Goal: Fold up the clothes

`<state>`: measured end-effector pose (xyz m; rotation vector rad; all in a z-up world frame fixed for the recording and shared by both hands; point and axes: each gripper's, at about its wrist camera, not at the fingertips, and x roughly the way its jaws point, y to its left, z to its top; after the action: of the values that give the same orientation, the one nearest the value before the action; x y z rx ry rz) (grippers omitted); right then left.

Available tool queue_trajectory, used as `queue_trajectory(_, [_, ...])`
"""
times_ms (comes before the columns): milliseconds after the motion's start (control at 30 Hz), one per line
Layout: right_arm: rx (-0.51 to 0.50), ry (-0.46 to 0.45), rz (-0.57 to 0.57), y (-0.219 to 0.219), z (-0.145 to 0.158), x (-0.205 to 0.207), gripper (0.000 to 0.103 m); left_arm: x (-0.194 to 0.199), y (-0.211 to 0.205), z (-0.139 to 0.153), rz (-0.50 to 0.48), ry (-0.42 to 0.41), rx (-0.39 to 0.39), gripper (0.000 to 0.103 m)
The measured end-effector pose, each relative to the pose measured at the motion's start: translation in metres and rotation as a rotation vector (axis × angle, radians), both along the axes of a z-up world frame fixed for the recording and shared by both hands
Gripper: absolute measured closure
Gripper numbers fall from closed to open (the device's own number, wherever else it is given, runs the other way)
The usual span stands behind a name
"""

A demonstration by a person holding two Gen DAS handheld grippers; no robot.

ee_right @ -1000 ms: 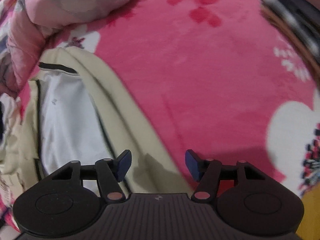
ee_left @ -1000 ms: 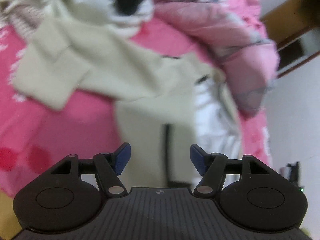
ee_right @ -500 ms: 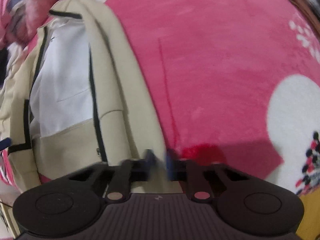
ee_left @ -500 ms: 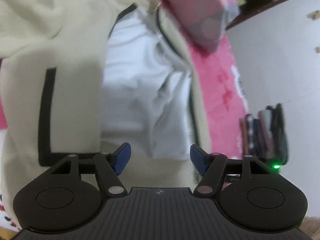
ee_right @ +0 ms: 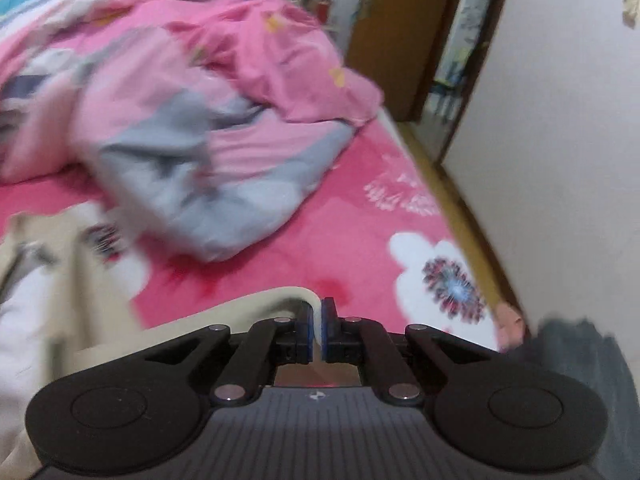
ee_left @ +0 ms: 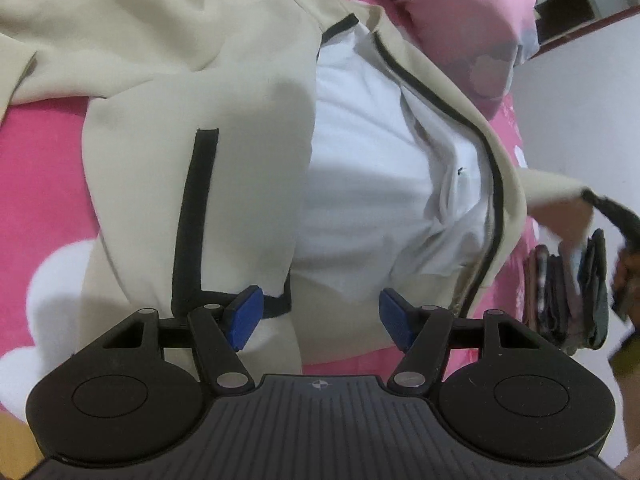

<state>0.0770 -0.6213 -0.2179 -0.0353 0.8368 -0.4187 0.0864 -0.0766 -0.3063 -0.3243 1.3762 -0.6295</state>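
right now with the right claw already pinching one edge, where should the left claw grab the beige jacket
Probably the bottom hem of the other front panel, by its black trim. The beige jacket lies open and flat on the pink blanket, and that hem sits just ahead of the open left claw. Come in low from the hem side, one finger slipping under the edge. The right claw is shut on a fold of its fabric.
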Motion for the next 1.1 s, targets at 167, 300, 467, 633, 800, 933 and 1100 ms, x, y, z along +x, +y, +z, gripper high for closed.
queue_trajectory(167, [-0.022,0.186,-0.056,-0.012,-0.066,0.045,0.089,0.001,0.007,0.004,0.040,0.011,-0.025,0.038])
queue_trajectory(300, [0.063,0.115,-0.113,0.008,-0.056,0.017,0.060,-0.003,0.018,0.015,0.038,0.002,-0.062,0.038])
queue_trajectory(467, [0.197,-0.017,-0.093,0.038,0.001,-0.035,0.057,-0.005,0.034,0.031,0.001,-0.004,-0.125,0.038])
queue_trajectory(633, [0.450,-0.143,0.018,0.074,0.060,-0.093,0.057,-0.006,0.055,0.043,-0.036,-0.029,-0.132,0.037])
queue_trajectory(800, [0.981,-0.019,0.123,0.124,0.021,-0.097,0.054,-0.001,0.090,0.028,0.044,0.040,-0.136,0.037])
queue_trajectory(933, [1.304,0.269,0.093,0.200,-0.083,-0.084,0.053,0.004,0.120,0.004,0.135,0.100,-0.120,0.037])
queue_trajectory(1100, [1.322,0.397,0.117,0.274,-0.170,-0.088,0.053,0.007,0.151,-0.014,0.177,0.153,-0.078,0.037])
